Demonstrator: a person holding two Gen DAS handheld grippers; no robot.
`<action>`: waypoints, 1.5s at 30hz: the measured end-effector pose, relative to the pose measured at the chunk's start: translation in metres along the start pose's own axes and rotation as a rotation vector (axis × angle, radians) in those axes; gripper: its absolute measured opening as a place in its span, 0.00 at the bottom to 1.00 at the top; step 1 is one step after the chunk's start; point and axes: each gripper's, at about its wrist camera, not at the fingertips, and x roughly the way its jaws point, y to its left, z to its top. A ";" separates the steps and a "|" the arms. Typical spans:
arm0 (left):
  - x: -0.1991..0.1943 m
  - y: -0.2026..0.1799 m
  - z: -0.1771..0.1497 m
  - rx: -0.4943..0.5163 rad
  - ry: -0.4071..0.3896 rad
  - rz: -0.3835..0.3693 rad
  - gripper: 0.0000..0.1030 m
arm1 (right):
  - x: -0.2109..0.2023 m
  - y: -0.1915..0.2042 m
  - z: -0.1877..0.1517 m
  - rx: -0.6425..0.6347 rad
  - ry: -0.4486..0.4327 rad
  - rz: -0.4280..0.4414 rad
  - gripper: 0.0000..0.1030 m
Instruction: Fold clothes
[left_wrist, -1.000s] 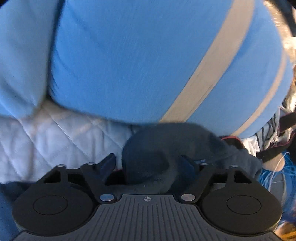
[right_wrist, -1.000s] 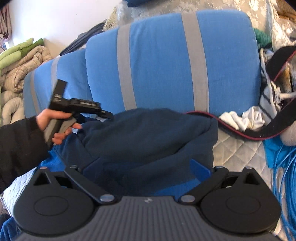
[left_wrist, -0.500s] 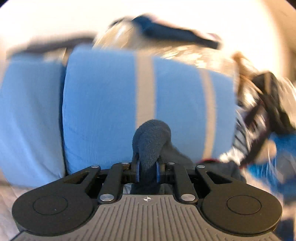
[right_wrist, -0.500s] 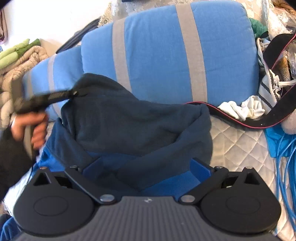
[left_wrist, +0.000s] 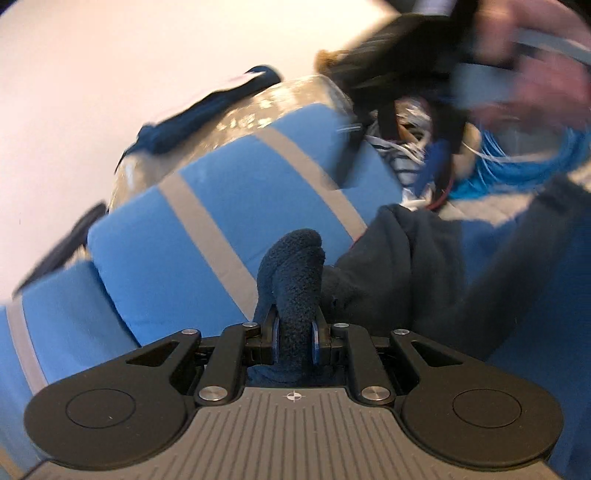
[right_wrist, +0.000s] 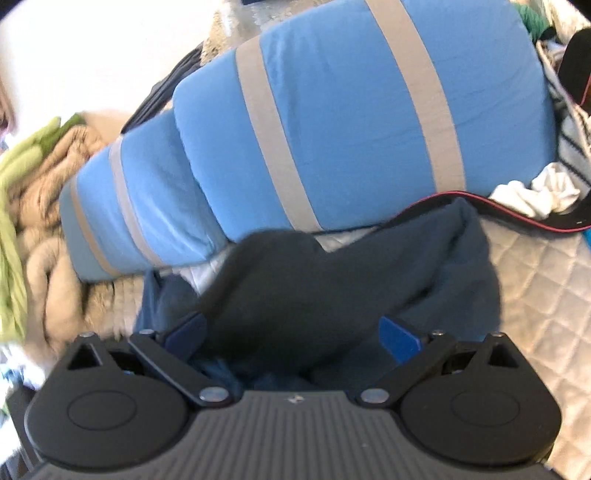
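Lifting step judged in hand: navy garment (left_wrist: 295, 280) is pinched by left tool (left_wrist: 294, 339); right tool (right_wrist: 291, 332) is spread wide w/ fabric between; a second edge needs grasping next.

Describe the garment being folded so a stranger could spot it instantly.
Find the big blue cushion with grey stripes on the quilted cover. In front of it lies the dark navy fleece garment, crumpled. It is the only dark, fuzzy fabric there, unlike the small white cloth beside it.

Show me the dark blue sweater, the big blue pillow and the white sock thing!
dark blue sweater (left_wrist: 295, 273): left wrist view, pinched bunch.
big blue pillow (right_wrist: 351, 122): right wrist view, front face.
white cloth (right_wrist: 535, 192): right wrist view, crumpled middle.
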 end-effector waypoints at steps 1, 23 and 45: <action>-0.001 -0.003 -0.001 0.034 -0.003 -0.003 0.14 | 0.009 0.002 0.007 0.024 0.000 0.008 1.00; -0.032 0.107 0.020 -0.600 0.012 -0.290 0.70 | 0.028 -0.001 -0.035 0.165 0.081 -0.113 0.07; 0.051 0.055 0.029 -0.611 0.511 -0.151 0.15 | 0.025 0.036 -0.116 -0.042 0.067 -0.229 0.07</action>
